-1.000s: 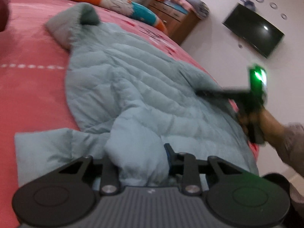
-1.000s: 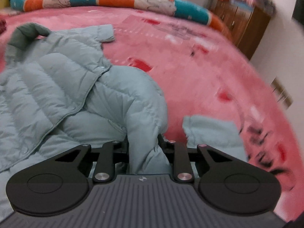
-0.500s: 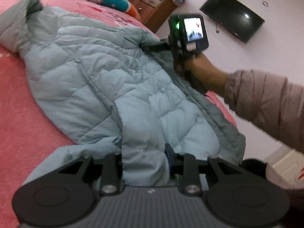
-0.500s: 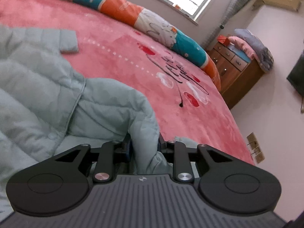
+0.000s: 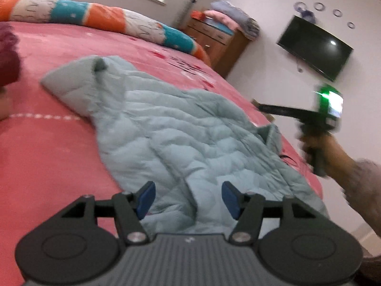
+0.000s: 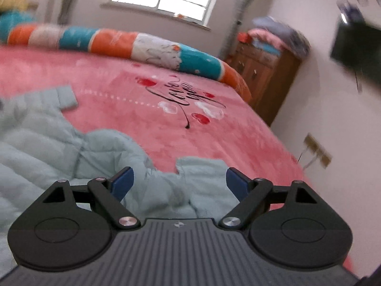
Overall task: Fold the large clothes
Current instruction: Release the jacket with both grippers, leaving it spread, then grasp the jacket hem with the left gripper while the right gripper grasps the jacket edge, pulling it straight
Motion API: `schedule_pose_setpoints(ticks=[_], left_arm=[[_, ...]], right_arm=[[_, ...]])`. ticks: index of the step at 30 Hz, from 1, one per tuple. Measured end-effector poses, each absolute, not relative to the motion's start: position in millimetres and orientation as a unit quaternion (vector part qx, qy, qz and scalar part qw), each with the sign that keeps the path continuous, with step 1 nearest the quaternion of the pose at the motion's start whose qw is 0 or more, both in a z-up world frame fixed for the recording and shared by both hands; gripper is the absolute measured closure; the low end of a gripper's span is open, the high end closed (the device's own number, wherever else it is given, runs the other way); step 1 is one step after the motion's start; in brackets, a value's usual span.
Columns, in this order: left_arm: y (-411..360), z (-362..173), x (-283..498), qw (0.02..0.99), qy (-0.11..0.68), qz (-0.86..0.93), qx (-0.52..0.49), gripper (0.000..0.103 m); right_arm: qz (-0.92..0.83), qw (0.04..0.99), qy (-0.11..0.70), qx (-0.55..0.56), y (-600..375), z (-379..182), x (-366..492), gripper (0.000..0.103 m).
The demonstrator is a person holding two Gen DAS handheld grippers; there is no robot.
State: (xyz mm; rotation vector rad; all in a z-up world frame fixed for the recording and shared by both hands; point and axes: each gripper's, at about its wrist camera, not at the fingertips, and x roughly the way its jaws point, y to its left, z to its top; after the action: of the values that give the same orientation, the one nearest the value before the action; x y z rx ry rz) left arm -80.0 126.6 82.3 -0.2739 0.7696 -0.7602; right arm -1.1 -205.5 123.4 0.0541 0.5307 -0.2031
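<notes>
Bedroom, mid-fold | You have just let go: left gripper (image 5: 188, 199) and right gripper (image 6: 179, 183) both spread, jaws freshly opened, nothing pinched | pale-blue puffer jacket (image 5: 181, 138) lies on the pink bedspread (image 6: 147, 128), sleeves drawn inward | next fold awaits.

The jacket (image 5: 181, 140) lies on the bed (image 5: 47, 157), the bolster (image 5: 100, 20) behind it.

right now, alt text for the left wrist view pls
A pale blue-green quilted puffer jacket lies spread on a pink plush bedspread, with the left tool just opened above its near hem and gripping nothing. At right, a hand holds the right tool beyond the jacket's far edge.
</notes>
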Motion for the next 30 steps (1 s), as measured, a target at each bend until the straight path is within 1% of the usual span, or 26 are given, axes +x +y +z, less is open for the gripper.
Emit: schedule_pose_setpoints(ticks=[4,5,9,13,15,17,20,24,25,27,28,29,30], left_arm=[[138,84,-93,0.862,0.373,-0.314,-0.141,0.041],[141,82,-96,0.862,0.377,-0.305,-0.147,0.039],[142,64,-108,0.866,0.396,-0.266,-0.151,0.038],[140,49,-108,0.866,0.407,-0.246,-0.154,0.038],[138,43,-106,0.861,0.412,-0.247,-0.166,0.038],[134,38,-108,0.856,0.418,-0.25,-0.173,0.037],[125,34,-111,0.855,0.416,-0.253,-0.178,0.035],[113,32,-116,0.858,0.415,-0.245,-0.176,0.035],[111,33,-118,0.86,0.415,-0.242,-0.172,0.036],[105,36,-123,0.863,0.414,-0.239,-0.164,0.047],[102,38,-125,0.865,0.415,-0.237,-0.155,0.056],[99,40,-126,0.867,0.416,-0.231,-0.148,0.063],[96,41,-129,0.87,0.415,-0.225,-0.144,0.067]], right_arm=[[-0.08,0.951,0.26,0.147,-226,125,-65,0.0],[-0.077,0.947,0.265,0.165,-228,120,-79,0.0],[-0.083,0.93,0.286,0.217,-223,93,-128,0.0],[-0.104,0.923,0.293,0.225,-207,82,-161,0.0],[-0.12,0.926,0.286,0.218,-207,81,-178,0.0],[-0.128,0.926,0.268,0.235,-210,86,-195,0.0],[-0.11,0.92,0.263,0.27,-210,80,-206,0.0],[-0.093,0.923,0.277,0.25,-202,79,-206,0.0],[-0.085,0.922,0.284,0.248,-202,80,-205,0.0],[-0.074,0.912,0.316,0.251,-201,73,-203,0.0],[-0.076,0.907,0.331,0.251,-202,69,-200,0.0],[-0.075,0.902,0.34,0.253,-205,66,-195,0.0],[-0.075,0.897,0.348,0.262,-210,62,-190,0.0]])
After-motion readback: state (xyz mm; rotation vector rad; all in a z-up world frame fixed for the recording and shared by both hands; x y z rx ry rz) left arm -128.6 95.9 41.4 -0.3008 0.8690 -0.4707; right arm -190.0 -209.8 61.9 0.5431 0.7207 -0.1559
